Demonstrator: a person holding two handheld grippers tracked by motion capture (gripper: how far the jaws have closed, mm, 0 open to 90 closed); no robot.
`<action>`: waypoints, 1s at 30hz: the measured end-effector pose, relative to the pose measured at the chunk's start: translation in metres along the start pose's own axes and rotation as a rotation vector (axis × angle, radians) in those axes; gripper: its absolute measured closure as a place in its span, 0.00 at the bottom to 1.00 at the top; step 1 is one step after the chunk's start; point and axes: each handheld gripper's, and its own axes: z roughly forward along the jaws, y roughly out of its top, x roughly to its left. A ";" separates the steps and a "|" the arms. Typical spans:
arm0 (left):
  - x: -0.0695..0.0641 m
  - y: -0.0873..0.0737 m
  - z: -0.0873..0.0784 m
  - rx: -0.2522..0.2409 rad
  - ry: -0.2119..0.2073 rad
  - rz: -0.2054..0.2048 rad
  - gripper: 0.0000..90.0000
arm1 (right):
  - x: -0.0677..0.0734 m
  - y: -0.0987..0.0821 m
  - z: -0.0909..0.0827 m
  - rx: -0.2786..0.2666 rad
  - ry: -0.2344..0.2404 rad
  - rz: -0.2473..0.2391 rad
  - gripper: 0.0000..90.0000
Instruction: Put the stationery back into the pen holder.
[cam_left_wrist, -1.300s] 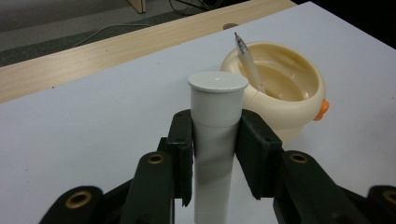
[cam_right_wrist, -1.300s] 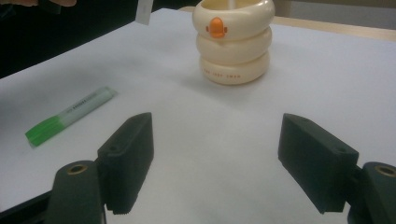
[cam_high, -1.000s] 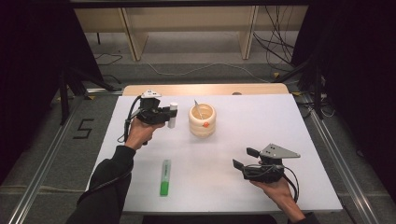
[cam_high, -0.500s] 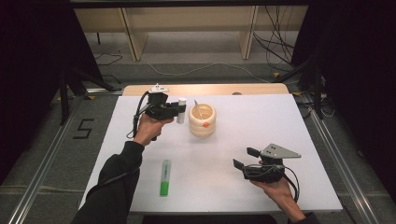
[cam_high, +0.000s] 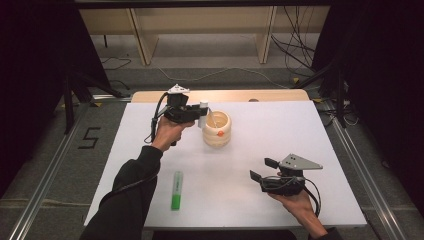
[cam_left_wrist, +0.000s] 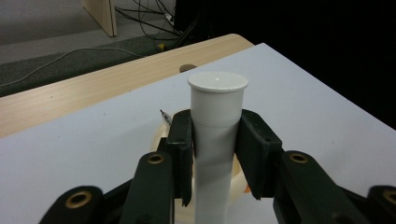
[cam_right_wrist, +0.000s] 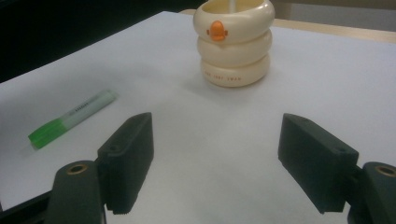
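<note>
Two grippers: you have one in each hand, both over the white table (cam_high: 320, 150).
Left gripper (cam_left_wrist: 215, 154): its jaws are clamped on a white tube (cam_left_wrist: 215, 140), one pad pressing each side just below the cap.
Tube: it stands upright between your left jaws, its flat round cap on top; from above you see the white tube (cam_high: 202, 113) lifted off the table, just beside the cream holder's rim.
Cream holder (cam_high: 216, 129): a ringed, rounded cup with a small orange mark on its front, standing on the far middle of the table; a thin stick leans inside it.
Left hand (cam_high: 169, 132): it carries the left gripper (cam_high: 199, 114) at the holder's left, jaws pointing towards it.
Right gripper (cam_right_wrist: 217, 161): your jaws stand wide apart with nothing between them, only bare table below.
Right hand (cam_high: 295, 200): it sits at the near right of the table, well apart from the holder, with the right gripper (cam_high: 260, 170) pointing left.
Green marker (cam_high: 176, 190): it lies flat on the near left of the table, untouched, well apart from both grippers; you see the same marker (cam_right_wrist: 72, 119) to the left of your right jaws.
</note>
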 end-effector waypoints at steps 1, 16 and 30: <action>-0.001 0.001 0.001 0.006 -0.002 0.003 0.75 | 0.000 0.000 0.000 -0.002 0.000 0.002 0.31; -0.010 0.012 0.026 0.002 0.015 0.002 0.75 | -0.001 0.000 -0.001 -0.012 0.004 0.001 0.31; -0.009 0.008 0.045 0.003 0.026 -0.018 0.75 | -0.001 0.000 -0.001 -0.010 0.008 0.004 0.31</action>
